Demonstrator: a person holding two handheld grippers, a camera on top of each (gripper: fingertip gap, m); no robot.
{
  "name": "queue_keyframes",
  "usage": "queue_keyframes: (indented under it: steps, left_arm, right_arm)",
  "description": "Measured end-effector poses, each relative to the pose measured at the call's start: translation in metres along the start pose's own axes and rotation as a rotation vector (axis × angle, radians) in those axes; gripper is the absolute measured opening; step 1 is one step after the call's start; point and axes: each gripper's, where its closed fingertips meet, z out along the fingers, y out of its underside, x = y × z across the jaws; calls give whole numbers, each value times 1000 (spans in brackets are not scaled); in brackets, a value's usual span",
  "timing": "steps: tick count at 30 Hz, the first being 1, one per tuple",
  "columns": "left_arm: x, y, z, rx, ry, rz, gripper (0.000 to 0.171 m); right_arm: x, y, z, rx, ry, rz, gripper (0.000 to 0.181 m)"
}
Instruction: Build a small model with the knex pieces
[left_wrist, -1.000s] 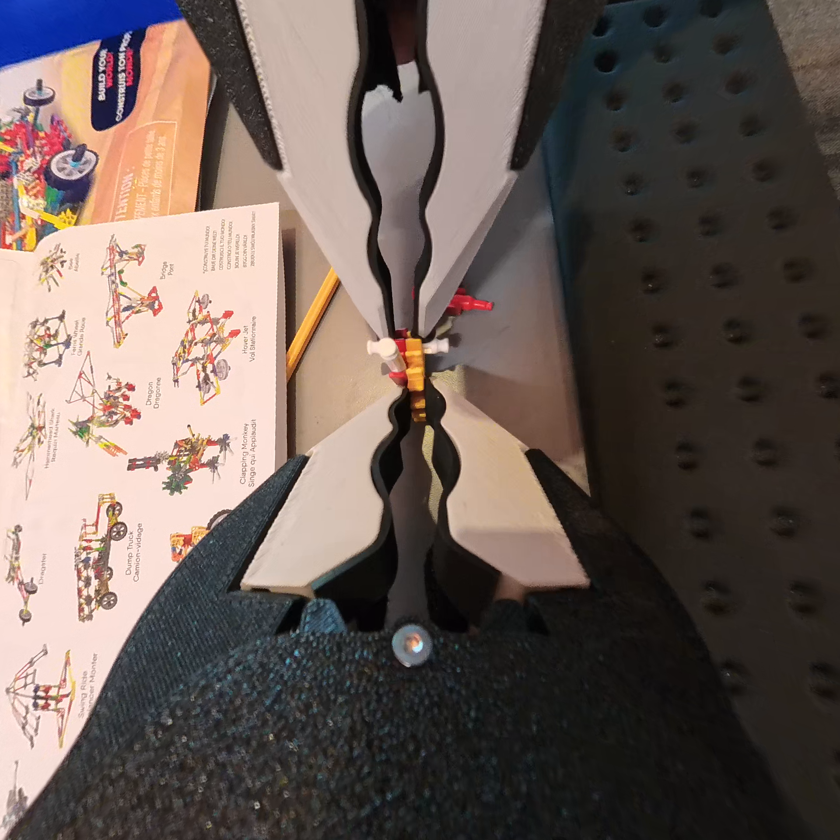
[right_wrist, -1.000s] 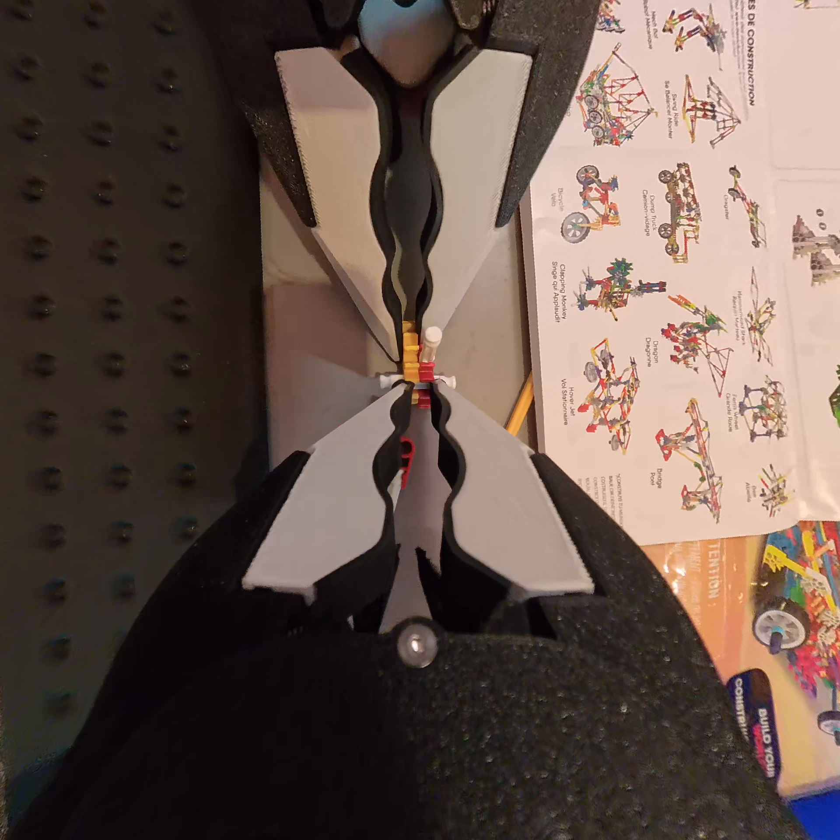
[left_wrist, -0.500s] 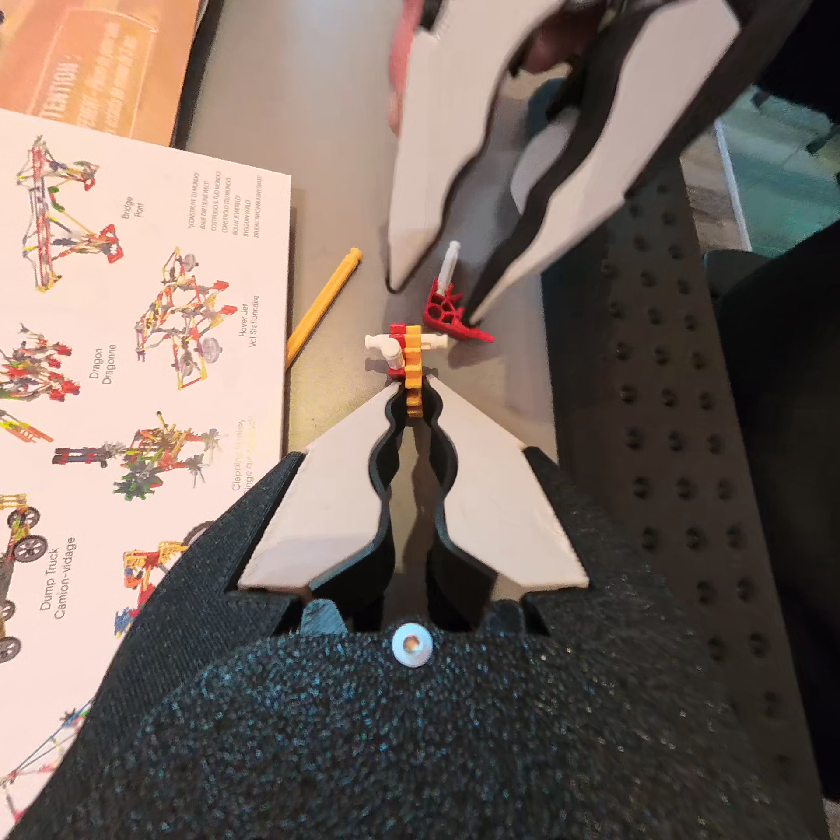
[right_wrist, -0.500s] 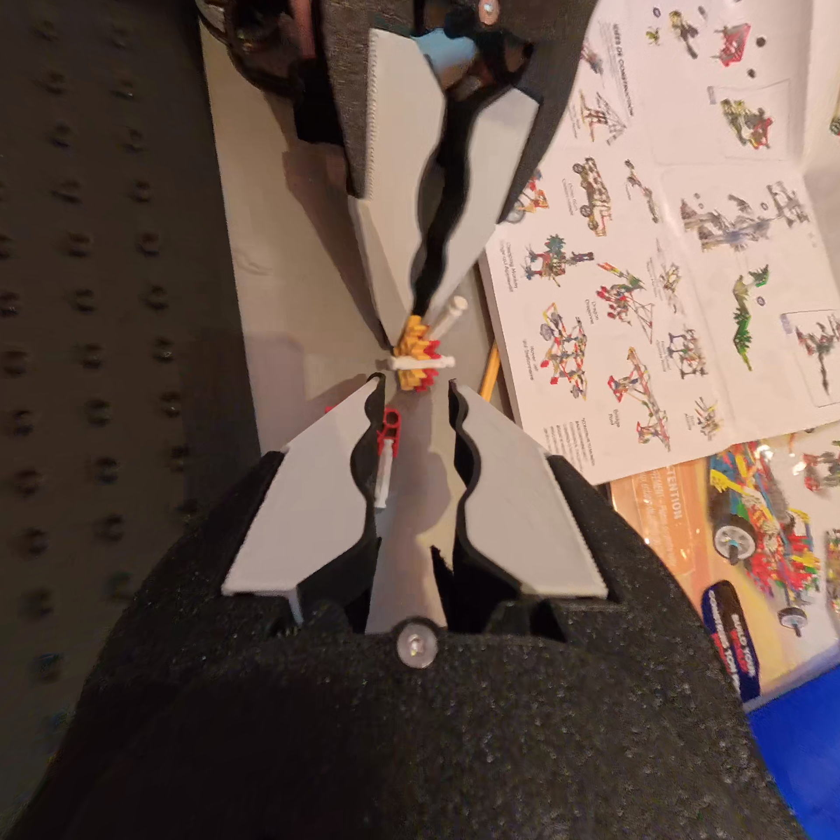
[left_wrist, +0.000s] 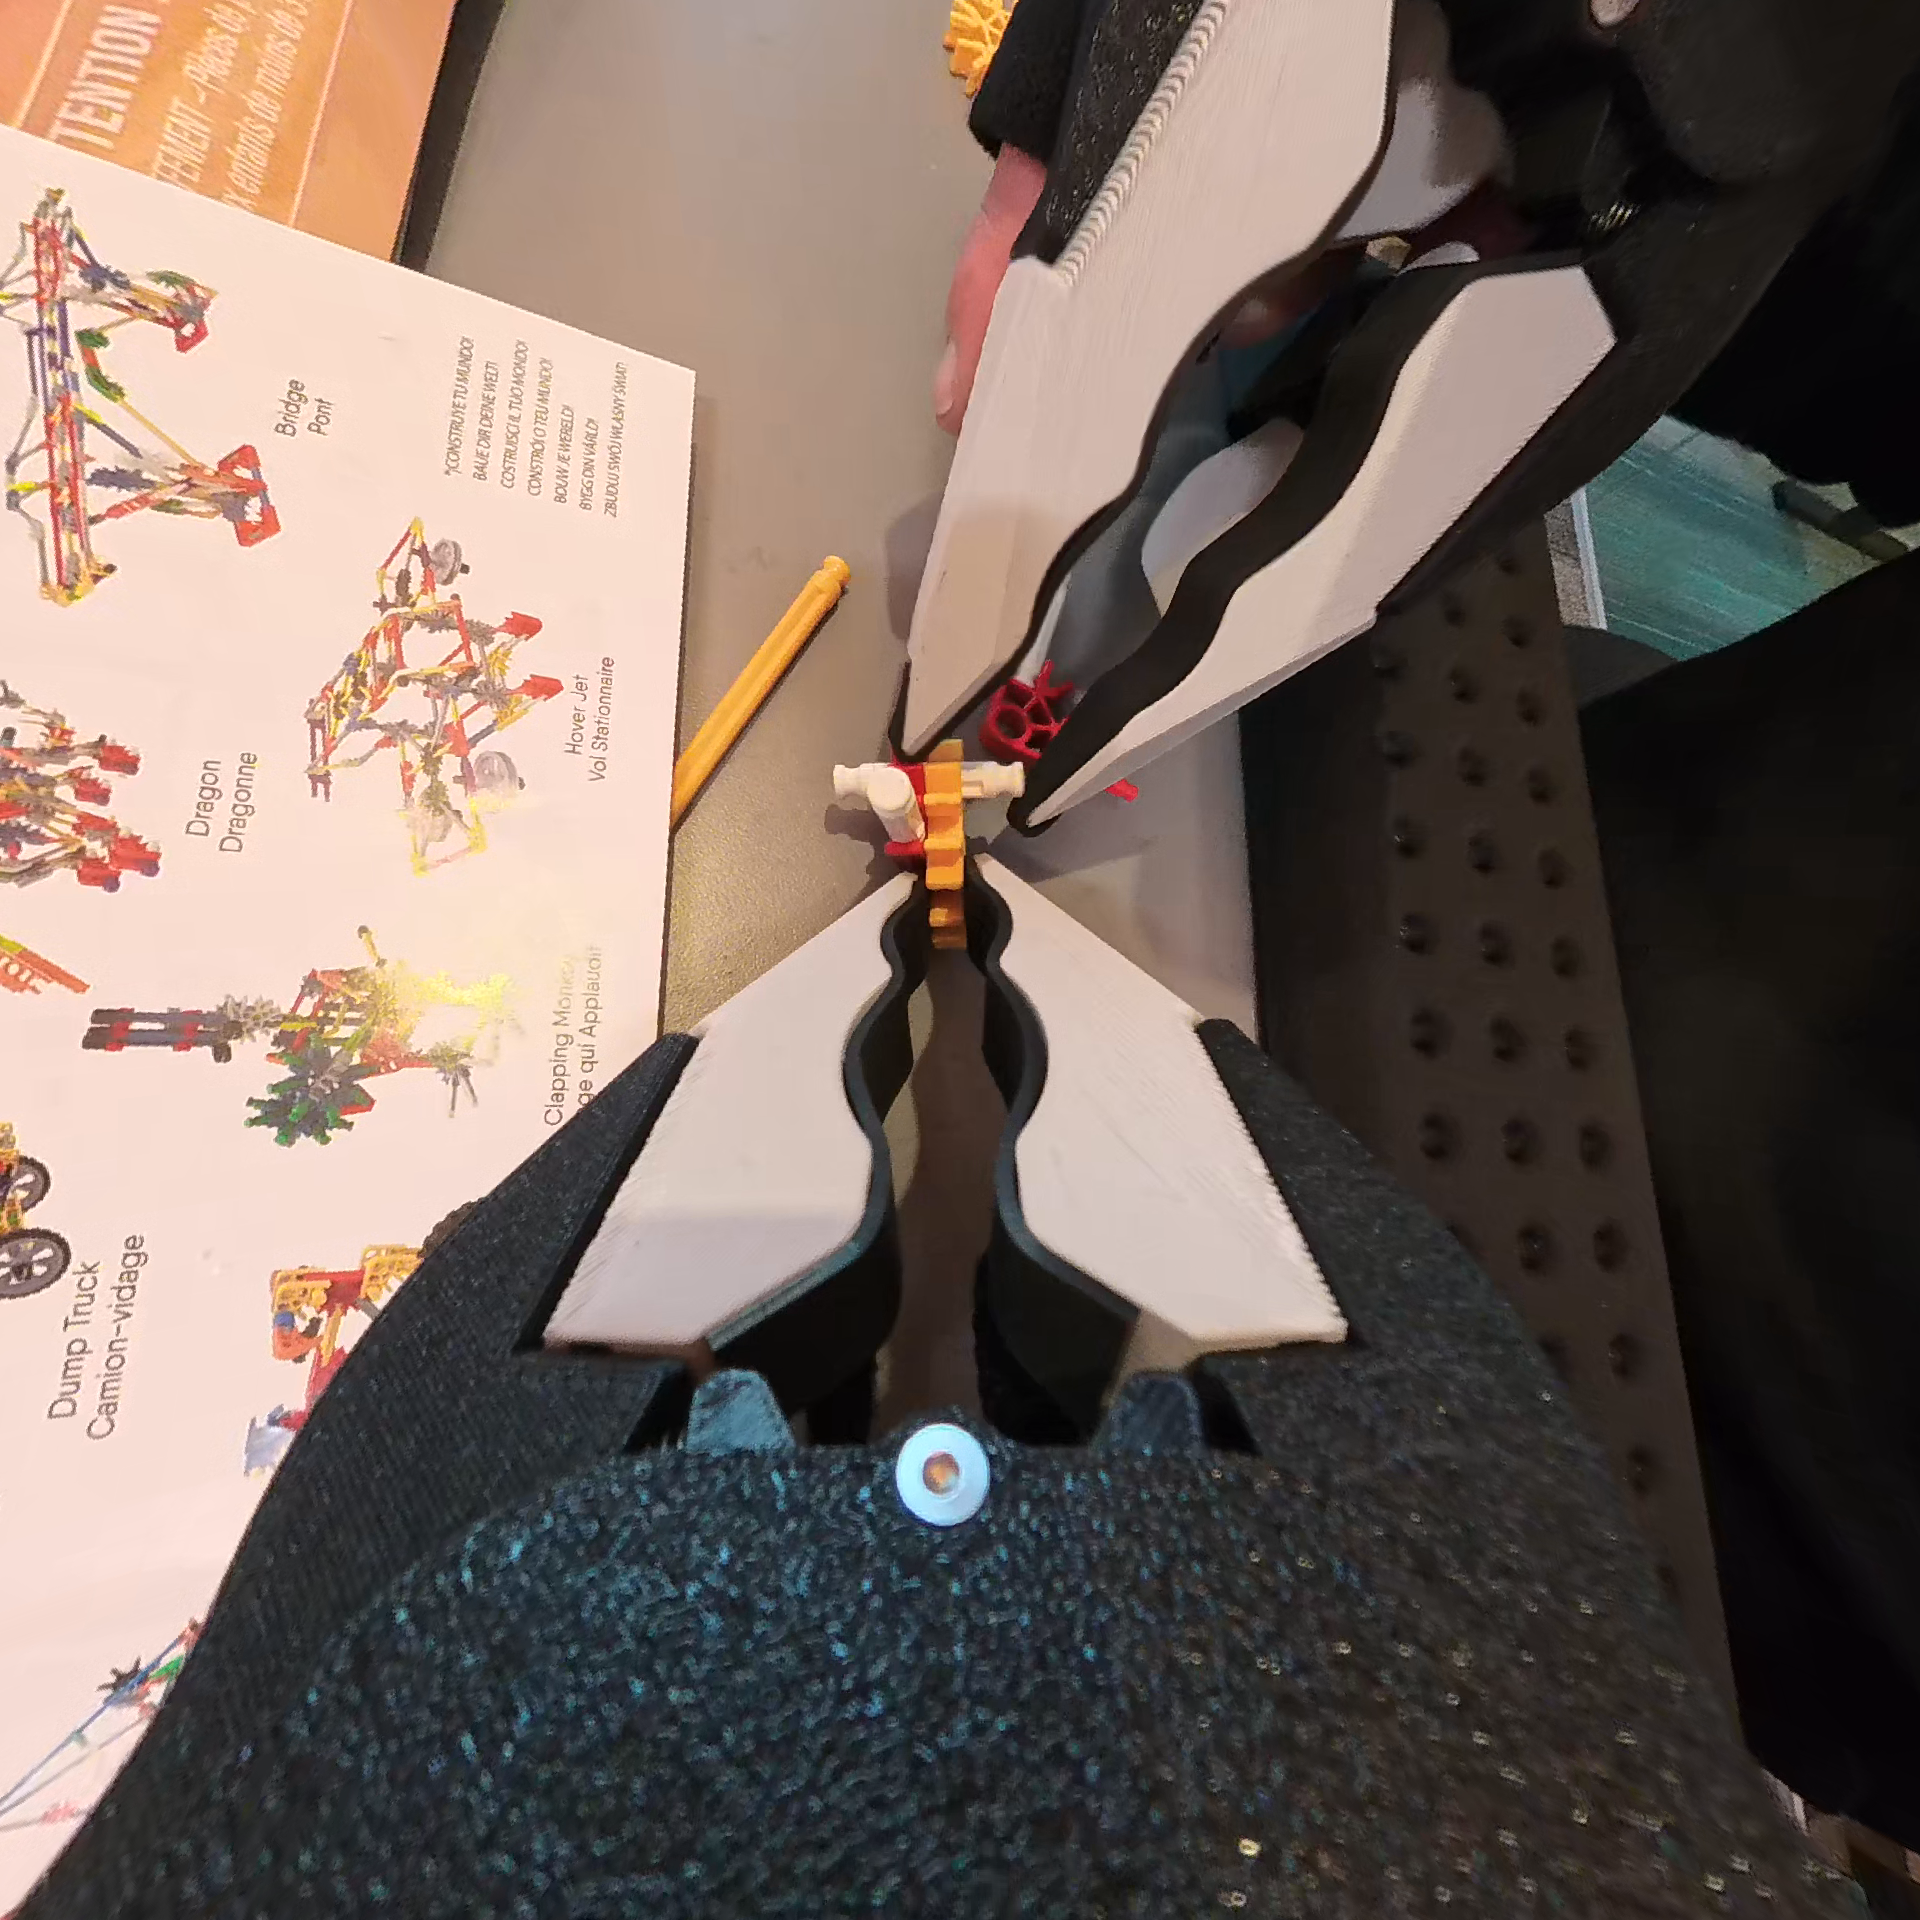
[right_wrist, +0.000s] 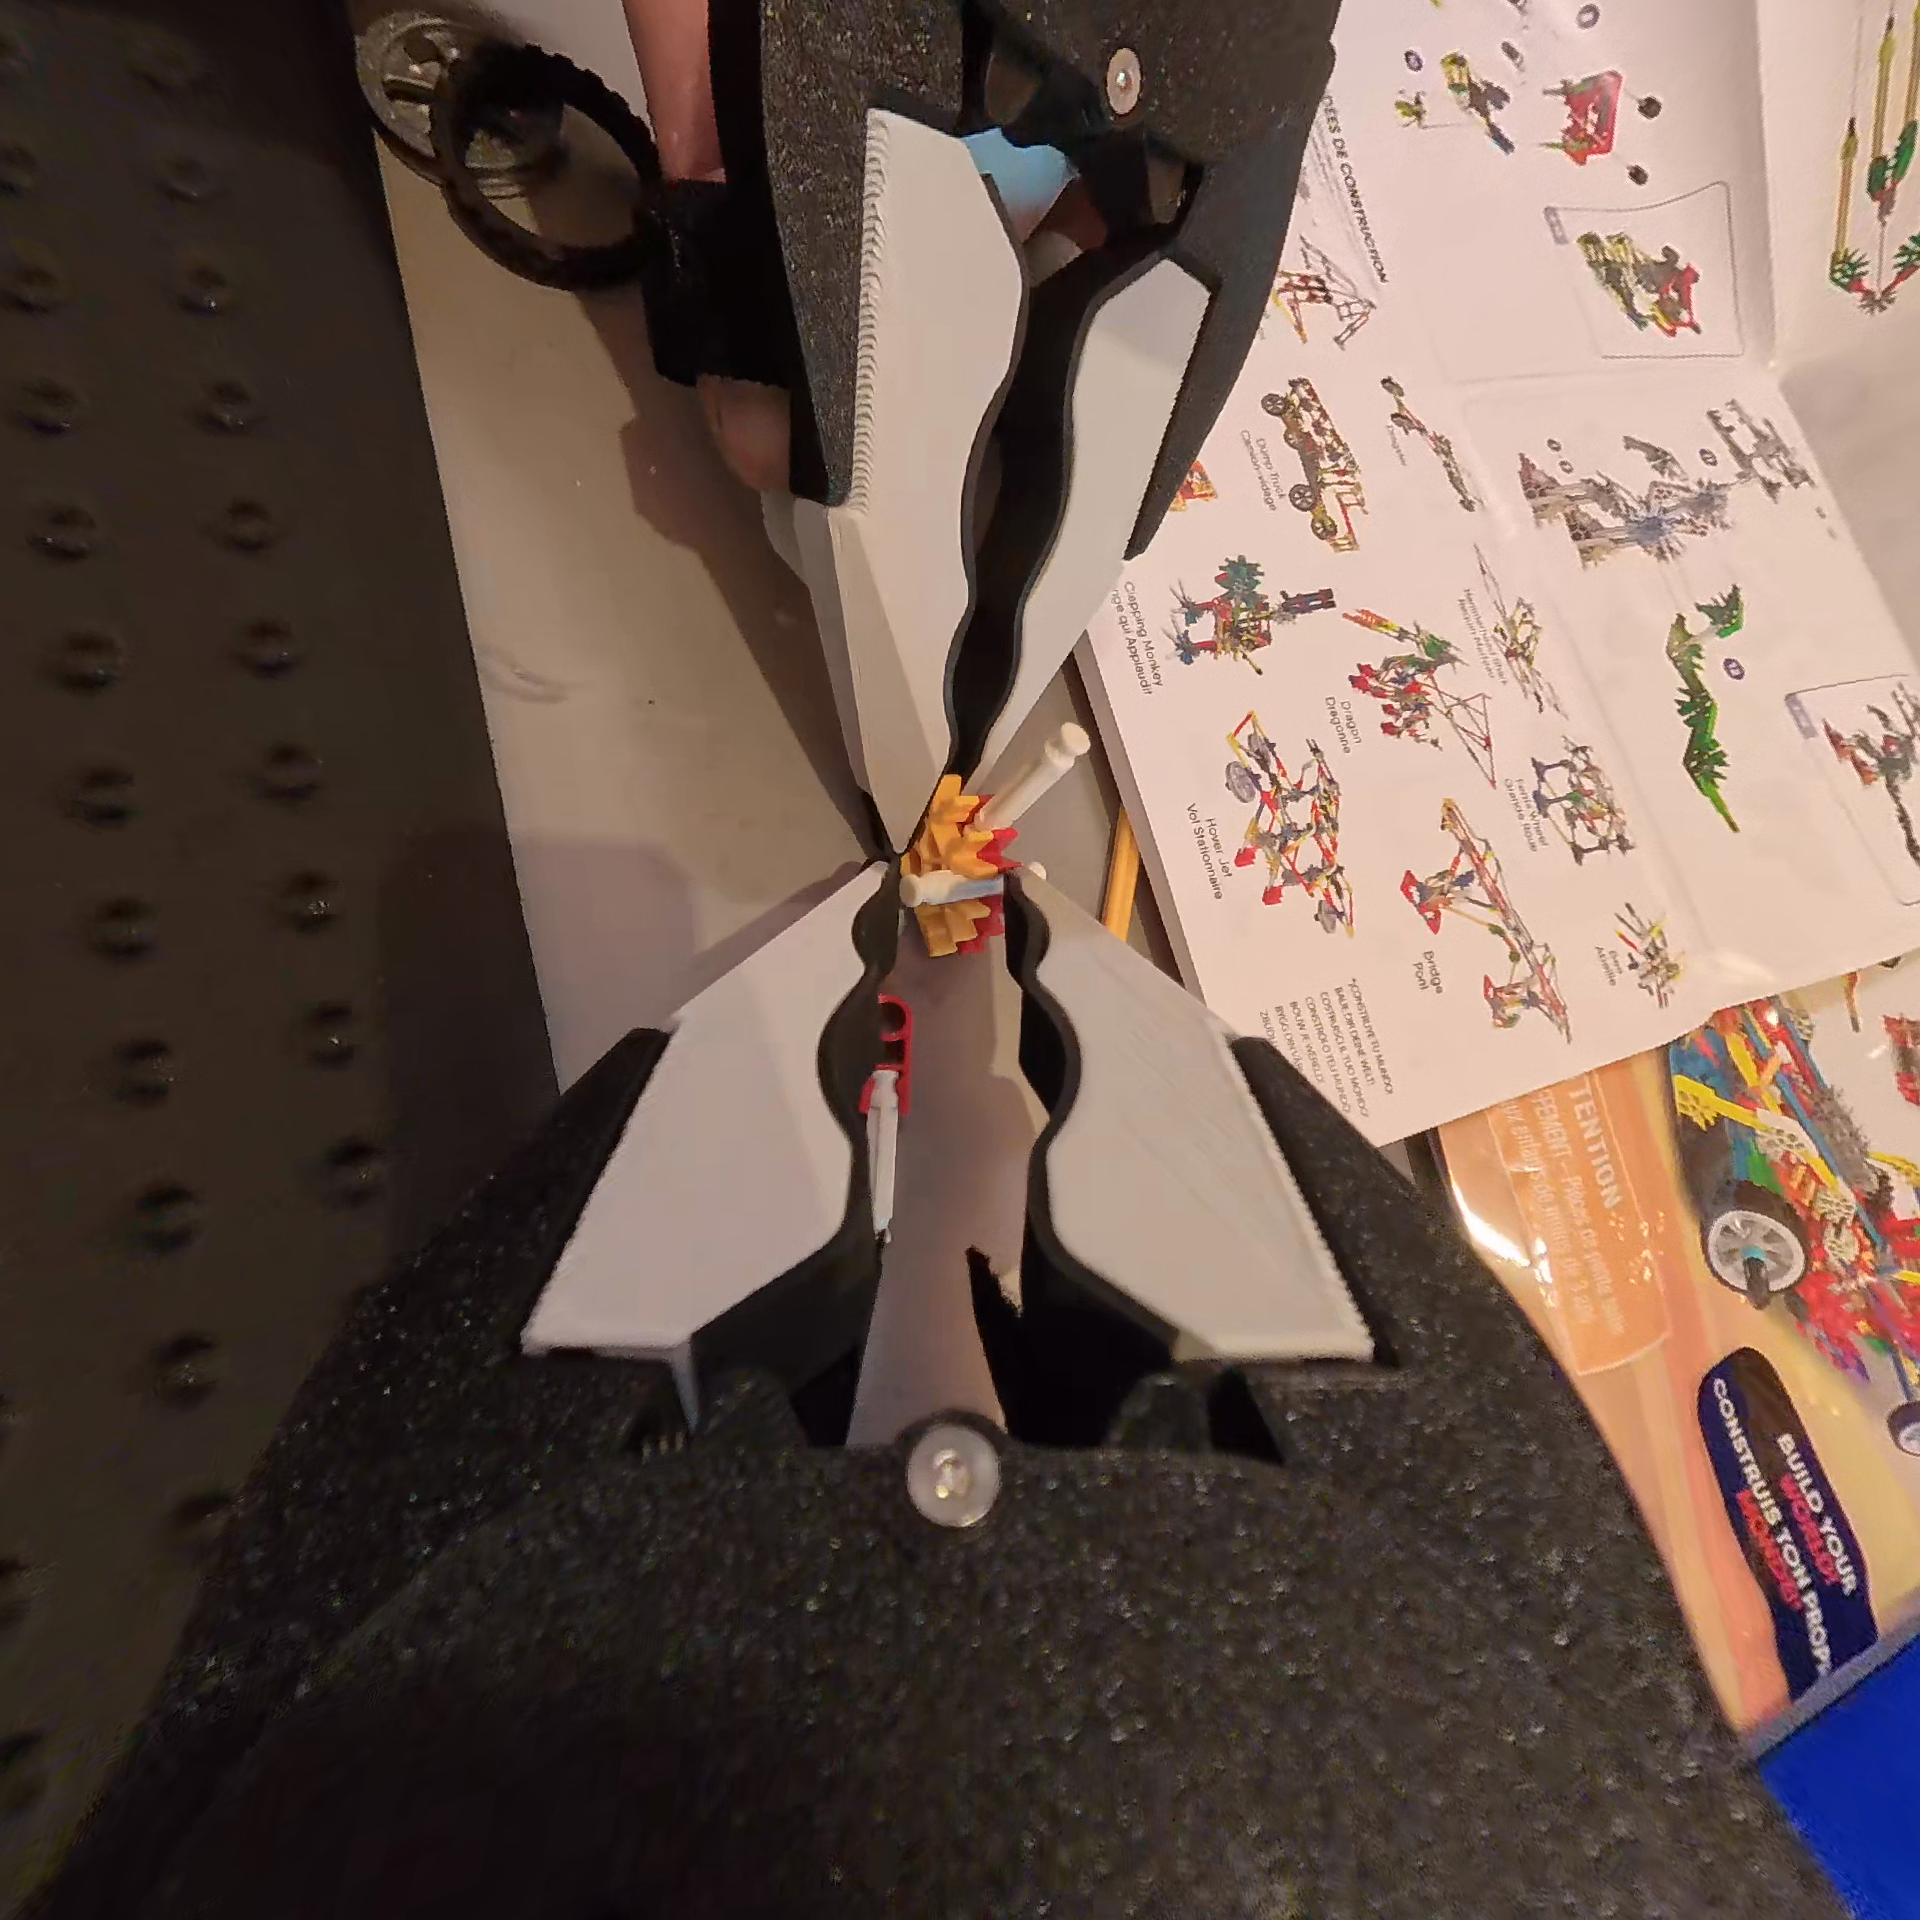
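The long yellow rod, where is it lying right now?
In the left wrist view the yellow rod lies on the grey table, between the instruction sheet and the two tongs' tips.

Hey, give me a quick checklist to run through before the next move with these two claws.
1. Left claw shut on yellow gear assembly: ok.
2. Right claw open: ok.
3. Red connector with its white rod between right claw's fingers, ungripped: ok.
4. Right claw's tips clear of the yellow gear assembly: cannot tell.
5. Yellow rod lying apart from both claws: ok.
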Motion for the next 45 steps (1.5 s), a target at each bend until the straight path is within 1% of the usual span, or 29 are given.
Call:
queue_keyframes:
  steps: [3, 5, 6, 9, 11, 13, 17, 18, 19, 24, 26, 28, 32, 34, 36, 39, 42, 44, 45]
  left_arm:
    - [0, 0, 0, 1, -3, 5, 3]
    - [0, 0, 0, 1, -8, 12, 2]
    - [0, 0, 0, 2, -14, 19, 2]
    - [-2, 0, 0, 5, -71, 71, 3]
    - [-1, 1, 1, -10, -106, 127, 4]
    - [-2, 1, 1, -34, -143, 173, 3]
    - [-2, 2, 2, -66, -207, 255, 5]
    - [-3, 2, 2, -68, -217, 267, 9]
    - [-5, 2, 1, -72, -235, 273, 15]
    - [-4, 4, 0, -91, -241, 313, 21]
    - [-3, 4, -4, -88, -237, 311, 24]
    - [-4, 3, -6, -82, -245, 313, 28]
    - [-1, 1, -9, -77, -246, 335, 31]
    - [1, -1, -12, -73, -247, 344, 33]
    - [4, -9, -18, -30, -252, 353, 33]
    - [20, -32, -30, 95, -209, 346, 31]
    - [41, -52, -37, 203, -141, 342, 28]
    - [50, -56, -37, 225, -97, 330, 28]
    - [53, -55, -36, 222, -85, 331, 24]
  right_arm:
    - [-1, 0, 0, 12, -1, 18, 18]
    - [1, 1, -3, 12, 0, 33, 20]
    - [4, 2, -8, 16, 8, 45, 23]
    - [11, 8, -28, 31, 4, 107, 23]
    - [14, 16, -39, 11, 11, 111, 20]
    - [7, 26, -44, -31, -33, 113, 20]
    - [-7, 40, -40, -98, -91, 110, 20]
    - [-10, 43, -37, -109, -96, 105, 20]
    - [-11, 43, -34, -115, -98, 102, 20]
    - [-15, 43, -24, -150, -80, 67, 21]
    - [-15, 45, -21, -165, -69, 58, 17]
    - [-15, 45, -20, -171, -58, 48, 6]
    - [-15, 44, -22, -170, -40, 24, 5]
    - [-13, 41, -28, -166, -8, -21, 5]
    - [-10, 31, -37, -146, 38, -105, 5]
    - [-4, 17, -52, -185, 147, -299, 6]
    - [-6, -7, -63, -192, 234, -510, 5]
    - [-9, -22, -67, -194, 278, -622, 5]
    - [-9, -29, -69, -195, 299, -667, 5]
